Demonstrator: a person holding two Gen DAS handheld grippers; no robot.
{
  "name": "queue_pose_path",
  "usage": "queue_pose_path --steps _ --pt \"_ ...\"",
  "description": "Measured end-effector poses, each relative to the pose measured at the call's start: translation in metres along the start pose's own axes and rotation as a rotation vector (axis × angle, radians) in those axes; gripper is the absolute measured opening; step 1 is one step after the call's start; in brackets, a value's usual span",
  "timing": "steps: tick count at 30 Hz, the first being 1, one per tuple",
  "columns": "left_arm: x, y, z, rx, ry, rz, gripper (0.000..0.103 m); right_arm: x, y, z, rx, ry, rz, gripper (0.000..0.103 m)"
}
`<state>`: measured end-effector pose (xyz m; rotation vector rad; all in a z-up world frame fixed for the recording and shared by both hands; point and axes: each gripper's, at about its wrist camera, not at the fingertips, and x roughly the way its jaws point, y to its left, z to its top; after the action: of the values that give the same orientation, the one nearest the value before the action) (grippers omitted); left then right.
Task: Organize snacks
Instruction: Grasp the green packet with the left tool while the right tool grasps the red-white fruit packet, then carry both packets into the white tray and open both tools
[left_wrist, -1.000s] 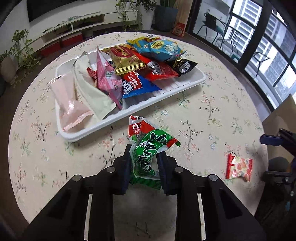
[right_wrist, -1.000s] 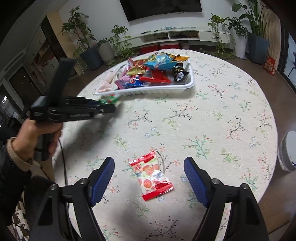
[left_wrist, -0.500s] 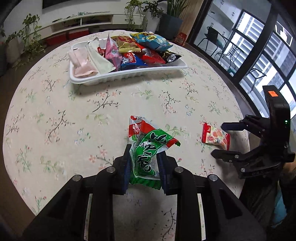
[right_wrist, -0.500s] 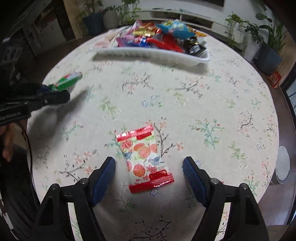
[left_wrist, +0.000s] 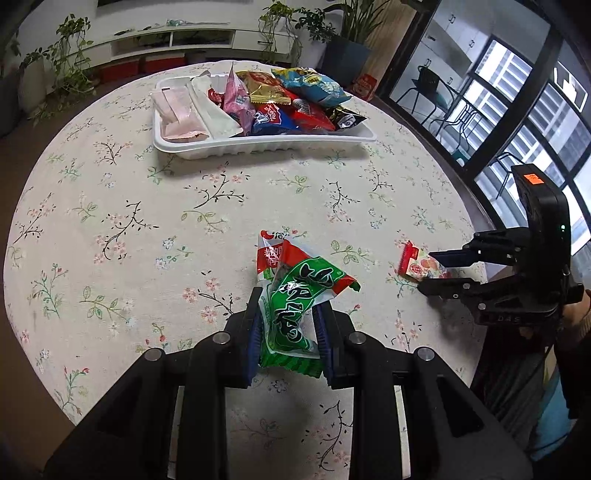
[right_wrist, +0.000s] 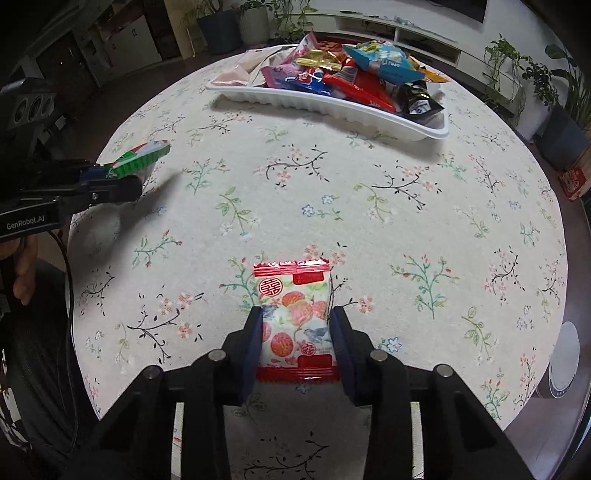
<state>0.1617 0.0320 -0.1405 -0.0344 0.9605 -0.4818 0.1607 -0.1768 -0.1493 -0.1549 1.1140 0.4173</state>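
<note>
My left gripper (left_wrist: 288, 325) is shut on a green and red snack packet (left_wrist: 299, 295) and holds it above the near part of the round table; it also shows in the right wrist view (right_wrist: 110, 181) with the packet (right_wrist: 142, 157). My right gripper (right_wrist: 295, 339) is closed around a white and red lychee-print packet (right_wrist: 293, 314) that lies on the tablecloth; the pads touch both of its sides. That packet also shows in the left wrist view (left_wrist: 419, 264). The white tray (left_wrist: 258, 146) full of snack packets sits at the far side.
The round table has a floral cloth (right_wrist: 369, 206). The tray also shows in the right wrist view (right_wrist: 332, 101), piled with several packets. Plants and a low TV shelf (left_wrist: 177, 37) stand beyond the table. Glass windows are at the right.
My right gripper has moved down onto the lychee-print packet and closed from wide open onto its sides. My left gripper has drawn back from the tray, still holding the green packet.
</note>
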Motion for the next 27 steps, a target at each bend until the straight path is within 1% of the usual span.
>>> queue_pose_path --steps 2,4,7,10,13,16,18,21,24,27 --pt "-0.001 -0.001 0.002 -0.001 -0.003 0.0 0.024 -0.002 -0.004 0.0 0.029 -0.01 0.029 0.036" --pt "-0.004 -0.001 0.004 -0.008 -0.007 -0.004 0.024 -0.007 -0.009 -0.001 0.057 -0.027 0.039 0.036" --pt "-0.011 0.002 0.012 -0.02 -0.021 -0.011 0.024 -0.022 -0.021 0.001 0.113 -0.074 0.077 0.036" --pt "-0.02 0.009 0.026 -0.044 -0.046 -0.02 0.024 -0.046 -0.039 0.01 0.162 -0.135 0.093 0.036" --pt "-0.032 0.016 0.048 -0.055 -0.083 -0.003 0.024 -0.072 -0.06 0.026 0.207 -0.202 0.096 0.036" --pt "-0.041 0.021 0.077 -0.053 -0.112 0.009 0.024 -0.097 -0.074 0.053 0.23 -0.265 0.085 0.036" --pt "-0.044 0.026 0.101 -0.052 -0.127 0.033 0.024 -0.112 -0.078 0.076 0.229 -0.311 0.073 0.036" --pt "-0.05 0.035 0.137 -0.078 -0.165 0.043 0.024 -0.13 -0.078 0.112 0.228 -0.377 0.073 0.036" --pt "-0.05 0.038 0.174 -0.085 -0.19 0.058 0.024 -0.135 -0.07 0.152 0.213 -0.423 0.062 0.036" --pt "-0.041 0.036 0.203 -0.063 -0.184 0.077 0.024 -0.127 -0.064 0.188 0.196 -0.43 0.058 0.036"
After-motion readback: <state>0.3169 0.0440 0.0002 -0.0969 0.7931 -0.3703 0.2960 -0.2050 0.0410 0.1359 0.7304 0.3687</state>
